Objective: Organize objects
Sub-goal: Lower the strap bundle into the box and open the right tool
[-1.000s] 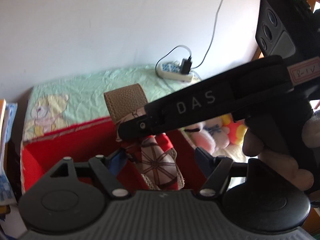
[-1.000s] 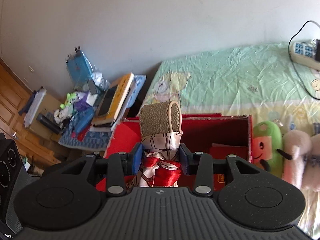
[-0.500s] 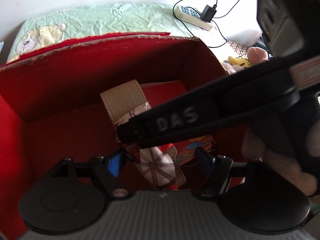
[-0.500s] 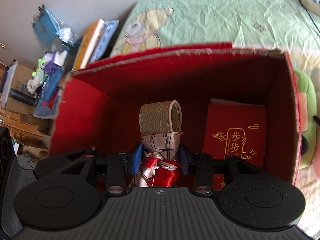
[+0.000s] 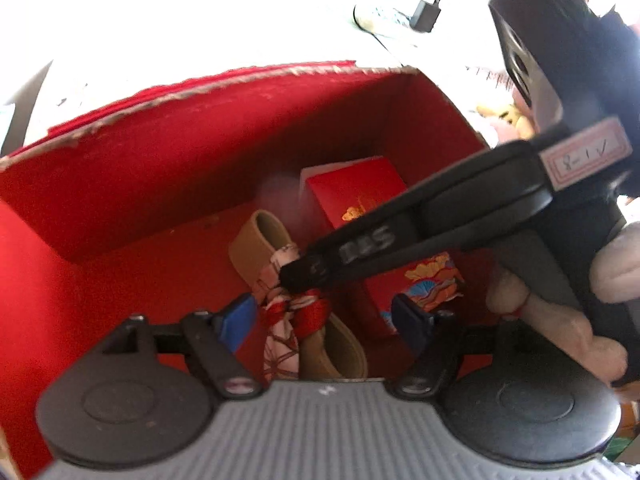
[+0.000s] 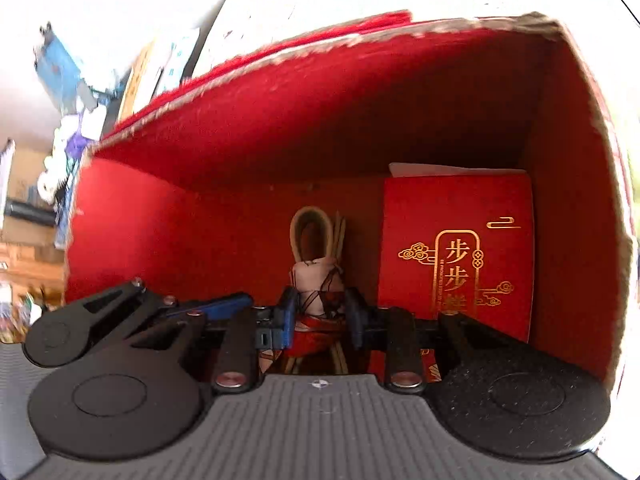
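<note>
Tan strap [image 6: 313, 236] between closing right claw [image 6: 320, 318] pads

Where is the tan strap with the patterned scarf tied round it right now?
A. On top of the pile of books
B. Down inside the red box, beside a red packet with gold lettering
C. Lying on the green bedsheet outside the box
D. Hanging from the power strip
B: the tan strap sits low inside the red box, with the red packet right beside it.
</note>
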A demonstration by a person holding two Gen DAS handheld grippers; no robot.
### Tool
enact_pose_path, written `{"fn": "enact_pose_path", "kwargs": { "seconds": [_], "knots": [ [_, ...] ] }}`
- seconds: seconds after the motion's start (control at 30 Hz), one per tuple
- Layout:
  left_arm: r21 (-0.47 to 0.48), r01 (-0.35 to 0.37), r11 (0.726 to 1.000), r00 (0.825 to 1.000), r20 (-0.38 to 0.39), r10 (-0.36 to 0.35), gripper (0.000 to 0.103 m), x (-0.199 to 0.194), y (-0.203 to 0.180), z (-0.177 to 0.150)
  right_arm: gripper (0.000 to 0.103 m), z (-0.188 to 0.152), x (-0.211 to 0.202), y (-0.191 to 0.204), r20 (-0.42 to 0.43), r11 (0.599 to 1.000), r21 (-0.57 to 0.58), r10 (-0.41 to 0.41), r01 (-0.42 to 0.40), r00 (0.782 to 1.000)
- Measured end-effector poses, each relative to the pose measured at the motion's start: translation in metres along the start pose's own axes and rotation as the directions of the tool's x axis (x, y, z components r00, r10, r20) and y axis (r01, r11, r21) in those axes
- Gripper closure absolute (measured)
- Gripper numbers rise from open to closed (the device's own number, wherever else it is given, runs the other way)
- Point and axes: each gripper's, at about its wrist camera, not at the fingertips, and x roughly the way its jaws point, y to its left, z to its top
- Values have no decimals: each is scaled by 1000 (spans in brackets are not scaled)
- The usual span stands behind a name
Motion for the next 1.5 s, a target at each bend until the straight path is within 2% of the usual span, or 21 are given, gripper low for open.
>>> {"fn": "enact_pose_path", "kwargs": {
  "seconds": [0.23,0.33,0.37,0.47,0.6,0.8,0.93,1.07,1.27,1.5],
  "knots": [
    [-28,-121,992,992,21,122,26,-14,22,-12,73,-7,-17,-2,84,997,21,79,-81,993],
    [-29,-160,987,987,27,161,25,-10,24,-10,73,-8,-17,7,56,990,6,140,-140,989],
    [-23,-180,983,983,29,181,22,-8,23,-9,73,-7,-15,11,34,989,-4,148,-147,988],
    [12,-244,970,970,11,243,22,8,28,0,73,-6,-4,24,-21,994,-48,95,-96,995],
    [25,-274,961,962,3,274,22,8,24,0,74,-6,0,30,-47,997,-41,67,-69,997],
    [12,-293,956,956,-13,293,20,11,25,3,81,-14,-6,23,33,1000,-1,-2,2,999],
    [20,-320,947,947,-16,321,20,12,23,5,75,-17,-14,18,81,998,49,-33,29,996],
    [17,-339,941,941,-16,339,19,12,24,7,68,-19,-22,18,102,998,19,-55,53,993],
    [9,-381,924,925,-1,381,20,7,25,9,67,-30,-41,13,120,999,29,-29,26,992],
    [22,-437,899,899,45,436,20,-11,10,8,67,-50,-61,16,187,999,-4,-39,41,981]
  ]
}}
